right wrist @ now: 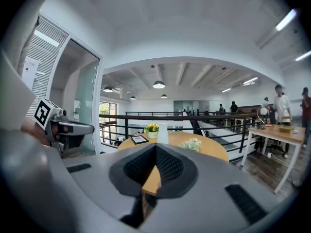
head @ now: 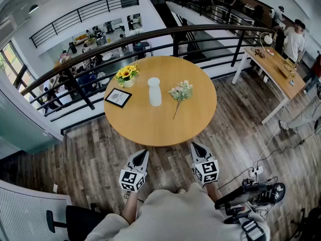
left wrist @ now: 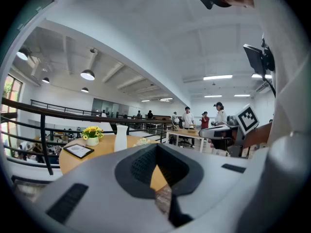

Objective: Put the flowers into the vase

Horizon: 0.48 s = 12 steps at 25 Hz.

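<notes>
A white vase (head: 154, 91) stands upright near the middle of the round wooden table (head: 150, 124). A bunch of pale flowers (head: 181, 92) lies flat on the table just right of the vase, stem toward me. My left gripper (head: 143, 153) and right gripper (head: 194, 145) hover side by side off the table's near edge; both are shut and hold nothing. The left gripper view looks past its gripper (left wrist: 156, 149) at the vase (left wrist: 121, 137) and flowers (left wrist: 142, 141). The right gripper view shows its gripper (right wrist: 156, 149), the vase (right wrist: 162, 134) and flowers (right wrist: 190, 144) ahead.
A pot of yellow sunflowers (head: 126, 75) and a black-framed picture (head: 118, 97) sit on the table's left side. A dark railing (head: 150, 36) curves behind the table. A long desk (head: 273, 64) with people stands at right. An office chair (head: 30, 210) is at lower left.
</notes>
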Each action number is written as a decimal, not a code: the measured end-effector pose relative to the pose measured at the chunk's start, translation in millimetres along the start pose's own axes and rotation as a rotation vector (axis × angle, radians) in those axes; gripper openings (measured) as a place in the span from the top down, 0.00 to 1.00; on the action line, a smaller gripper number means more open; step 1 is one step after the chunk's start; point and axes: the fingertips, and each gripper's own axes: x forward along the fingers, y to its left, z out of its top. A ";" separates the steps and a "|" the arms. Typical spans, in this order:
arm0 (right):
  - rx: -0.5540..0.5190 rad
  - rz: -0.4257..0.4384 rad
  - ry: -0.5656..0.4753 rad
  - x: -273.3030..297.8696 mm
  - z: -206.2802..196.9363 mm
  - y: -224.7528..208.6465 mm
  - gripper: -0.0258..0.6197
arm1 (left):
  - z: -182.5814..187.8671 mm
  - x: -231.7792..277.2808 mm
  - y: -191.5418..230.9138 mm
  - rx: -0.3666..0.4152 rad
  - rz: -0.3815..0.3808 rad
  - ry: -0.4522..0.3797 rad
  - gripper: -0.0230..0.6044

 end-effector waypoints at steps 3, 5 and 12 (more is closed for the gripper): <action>-0.002 0.001 0.005 -0.6 -3.2 -1.4 0.95 | 0.2 1.2 -2.7 0.002 -0.001 -0.002 0.95; -0.002 -0.001 0.006 -1.0 -4.2 -1.3 0.95 | 0.2 0.8 -3.0 0.001 -0.003 0.000 0.95; 0.007 -0.007 0.004 -1.8 -6.2 -2.3 0.95 | -0.4 2.4 -5.0 0.007 -0.010 0.004 0.95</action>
